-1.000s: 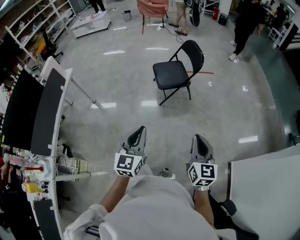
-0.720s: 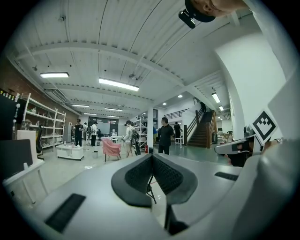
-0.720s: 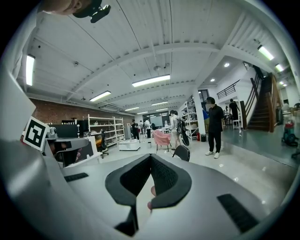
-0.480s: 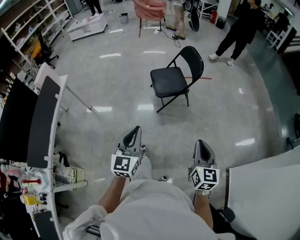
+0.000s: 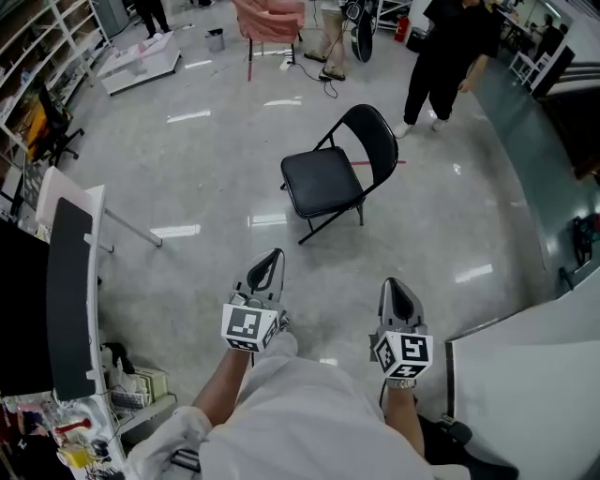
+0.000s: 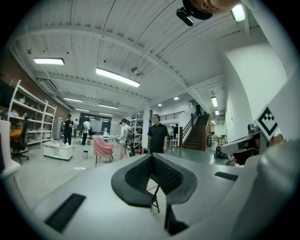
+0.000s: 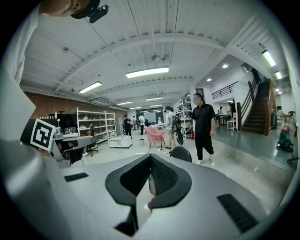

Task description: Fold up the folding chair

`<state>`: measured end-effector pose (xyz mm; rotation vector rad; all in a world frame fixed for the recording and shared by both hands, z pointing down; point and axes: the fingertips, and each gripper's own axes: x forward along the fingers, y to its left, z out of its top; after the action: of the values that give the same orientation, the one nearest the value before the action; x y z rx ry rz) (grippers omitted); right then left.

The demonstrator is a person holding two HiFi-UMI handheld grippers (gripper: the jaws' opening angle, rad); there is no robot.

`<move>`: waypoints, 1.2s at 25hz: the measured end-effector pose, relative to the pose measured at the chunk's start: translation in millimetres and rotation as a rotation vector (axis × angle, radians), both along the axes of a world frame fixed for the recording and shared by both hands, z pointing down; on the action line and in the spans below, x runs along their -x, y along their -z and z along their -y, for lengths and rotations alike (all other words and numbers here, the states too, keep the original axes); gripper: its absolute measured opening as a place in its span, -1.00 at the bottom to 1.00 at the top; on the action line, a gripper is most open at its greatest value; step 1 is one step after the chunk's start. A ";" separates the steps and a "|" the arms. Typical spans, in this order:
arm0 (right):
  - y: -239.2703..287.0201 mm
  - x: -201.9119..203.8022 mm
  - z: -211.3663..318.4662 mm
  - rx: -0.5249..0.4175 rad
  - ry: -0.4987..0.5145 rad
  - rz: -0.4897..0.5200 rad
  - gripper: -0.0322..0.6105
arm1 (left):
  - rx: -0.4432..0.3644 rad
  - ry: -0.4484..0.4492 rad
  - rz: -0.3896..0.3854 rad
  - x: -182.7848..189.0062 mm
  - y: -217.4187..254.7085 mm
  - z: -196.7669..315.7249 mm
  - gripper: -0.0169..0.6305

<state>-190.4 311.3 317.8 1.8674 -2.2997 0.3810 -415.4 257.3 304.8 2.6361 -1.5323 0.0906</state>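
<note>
The black folding chair point(image 5: 333, 173) stands unfolded on the grey floor, well ahead of both grippers. My left gripper point(image 5: 273, 256) is held out in front of me, shut and empty, pointing toward the chair. My right gripper point(image 5: 395, 285) is beside it, also shut with nothing in it. In the left gripper view a chair leg point(image 6: 155, 199) shows just below the closed jaws of the left gripper point(image 6: 151, 156). In the right gripper view the chair's backrest point(image 7: 181, 153) peeks over the closed jaws of the right gripper point(image 7: 150, 156).
A person in black point(image 5: 442, 61) stands just beyond the chair, with others and a pink armchair point(image 5: 270, 17) farther back. A desk with a black panel point(image 5: 70, 281) lines the left, a white table point(image 5: 525, 394) the right. Shelves point(image 5: 37, 66) stand at far left.
The chair now lies nearer and lower in the head view as I walk toward it. The person in black has stepped closer to it. Both grippers stay shut.
</note>
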 end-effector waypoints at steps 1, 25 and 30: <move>0.6 2.6 10.5 0.001 -0.013 0.000 -0.89 | -0.002 -0.022 -0.002 0.4 0.9 12.0 -0.91; -13.4 38.4 197.4 0.009 -0.060 0.007 -0.89 | 0.049 -0.048 -0.015 50.3 -19.9 182.9 -0.91; -13.9 21.4 271.9 -0.003 0.014 0.036 -0.89 | 0.046 0.044 0.004 41.1 -15.4 233.0 -0.91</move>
<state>-211.7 39.4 331.7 1.8600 -2.3360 0.4136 -456.5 24.3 320.2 2.5671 -1.5691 0.1273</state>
